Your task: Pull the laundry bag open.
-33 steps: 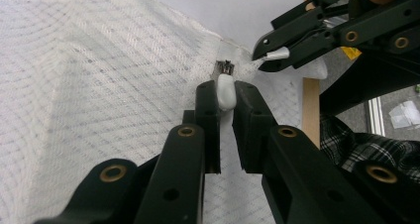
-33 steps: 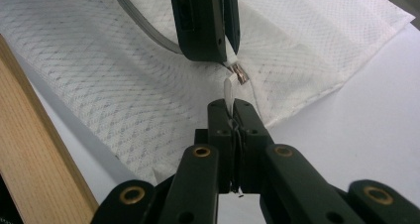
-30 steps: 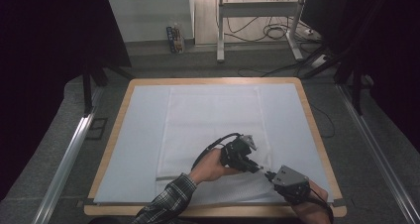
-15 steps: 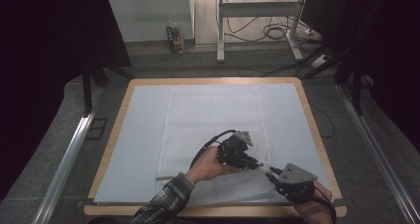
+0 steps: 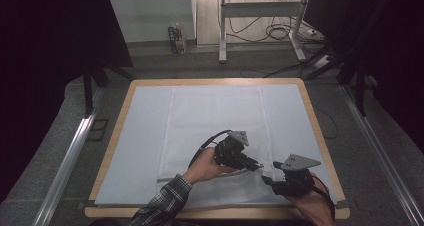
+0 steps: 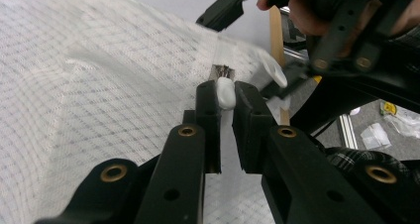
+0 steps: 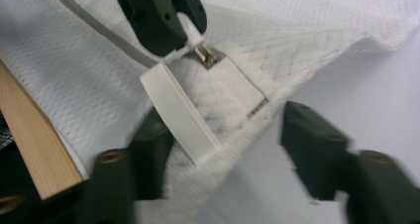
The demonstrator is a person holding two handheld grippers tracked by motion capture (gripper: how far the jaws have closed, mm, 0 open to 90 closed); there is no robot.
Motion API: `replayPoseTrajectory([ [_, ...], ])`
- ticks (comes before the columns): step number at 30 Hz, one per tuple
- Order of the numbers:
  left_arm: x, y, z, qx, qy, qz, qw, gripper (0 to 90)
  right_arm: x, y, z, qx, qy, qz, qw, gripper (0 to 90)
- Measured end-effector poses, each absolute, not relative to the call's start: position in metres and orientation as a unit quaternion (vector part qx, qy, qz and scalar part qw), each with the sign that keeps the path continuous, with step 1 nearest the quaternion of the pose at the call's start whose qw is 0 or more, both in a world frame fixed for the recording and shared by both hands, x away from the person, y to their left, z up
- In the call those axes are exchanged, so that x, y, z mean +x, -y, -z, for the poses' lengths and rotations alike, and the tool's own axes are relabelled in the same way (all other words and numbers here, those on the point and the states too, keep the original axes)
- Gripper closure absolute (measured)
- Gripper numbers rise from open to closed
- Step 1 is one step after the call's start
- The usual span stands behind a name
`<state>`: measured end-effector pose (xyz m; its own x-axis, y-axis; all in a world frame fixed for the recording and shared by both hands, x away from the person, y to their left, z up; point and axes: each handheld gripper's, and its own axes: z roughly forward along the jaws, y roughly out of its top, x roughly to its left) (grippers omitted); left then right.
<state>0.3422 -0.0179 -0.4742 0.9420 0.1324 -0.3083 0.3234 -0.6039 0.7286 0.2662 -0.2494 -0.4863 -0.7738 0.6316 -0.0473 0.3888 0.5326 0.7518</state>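
Observation:
A white mesh bag (image 5: 215,121) lies flat on the pale table sheet. My left gripper (image 5: 257,166) is shut on the white pull tab (image 6: 225,92) of the bag's zipper, near the bag's front right corner. The metal slider (image 7: 208,55) sits just past that tab. My right gripper (image 7: 230,144) straddles the bag's corner (image 7: 233,110). Its jaws have just been opening. The right jaw stands clear of the cloth, and a white strap (image 7: 178,112) crosses in front of the left jaw. From above, the right gripper (image 5: 270,178) is close beside the left one.
The table's wooden rim (image 5: 215,81) frames the sheet, and its front edge (image 7: 34,149) runs just behind my right gripper. A plaid sleeve (image 5: 162,206) comes in from the bottom. Desk legs and cables (image 5: 280,33) stand on the floor beyond the table.
The right gripper has eased slightly away from the table's front edge, and its jaws look wider apart. The left gripper has hardly moved.

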Motion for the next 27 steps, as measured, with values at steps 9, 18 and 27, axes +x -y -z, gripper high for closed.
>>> replayPoseTrajectory([
  [9,0.346,0.018,0.484,0.886,-0.137,0.146,0.419,81.1,0.268,0.248,0.484,0.289,-0.866,-0.37,0.174,82.5],
  [18,0.349,0.019,0.485,0.882,-0.147,0.168,0.415,77.4,0.267,0.246,0.485,0.28,-0.871,-0.356,0.192,82.7],
  [27,0.349,0.021,0.484,0.884,-0.15,0.172,0.408,81.0,0.265,0.244,0.487,0.267,-0.878,-0.342,0.205,82.5],
])
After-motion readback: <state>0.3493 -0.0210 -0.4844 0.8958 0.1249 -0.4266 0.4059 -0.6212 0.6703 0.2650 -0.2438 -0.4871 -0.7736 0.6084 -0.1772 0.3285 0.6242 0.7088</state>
